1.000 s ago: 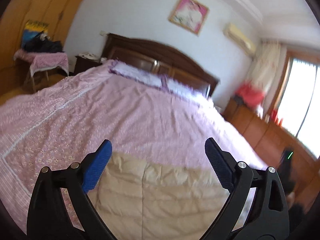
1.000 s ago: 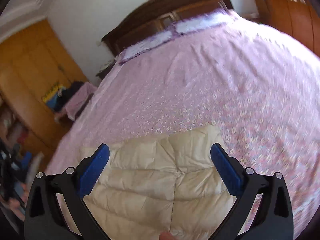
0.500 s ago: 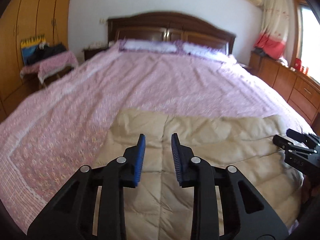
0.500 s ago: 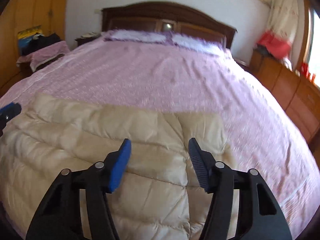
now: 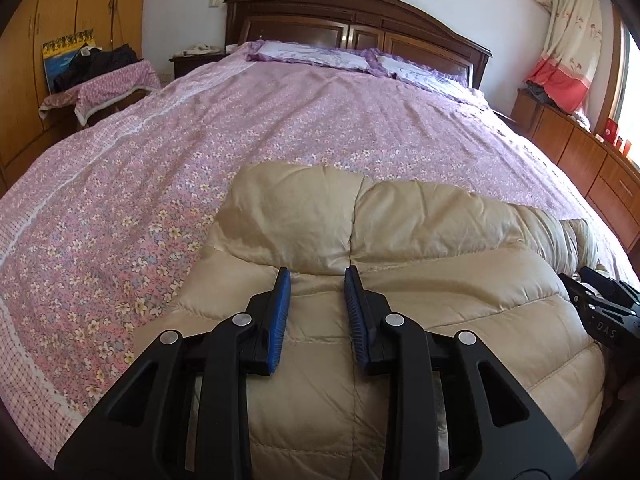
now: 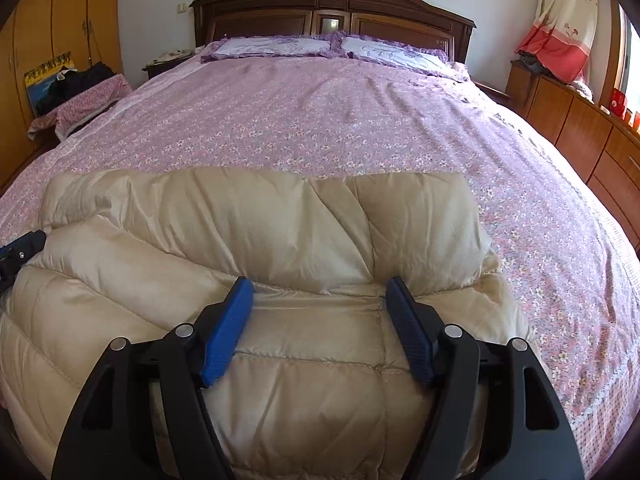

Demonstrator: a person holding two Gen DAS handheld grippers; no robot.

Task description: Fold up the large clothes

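A beige quilted down coat point(image 5: 400, 240) lies in folded layers at the foot of the bed; it also shows in the right wrist view point(image 6: 260, 232). My left gripper point(image 5: 318, 276) hovers over the coat's left half, jaws parted by a narrow gap with nothing between them. My right gripper point(image 6: 318, 286) hovers over the coat's right half, jaws wide apart and empty. The right gripper shows at the right edge of the left wrist view point(image 5: 600, 304); the left gripper shows at the left edge of the right wrist view point(image 6: 18, 252).
The bed point(image 5: 280, 120) has a pink floral cover, two purple pillows point(image 6: 272, 46) and a dark wooden headboard point(image 6: 332, 4). A covered side table with dark clothes point(image 5: 100, 76) stands left. Wooden drawers point(image 6: 580, 128) line the right wall.
Both grippers swung from a tilted view to level and came down toward the coat. The left jaws narrowed from wide open; the right jaws narrowed, then widened a little.
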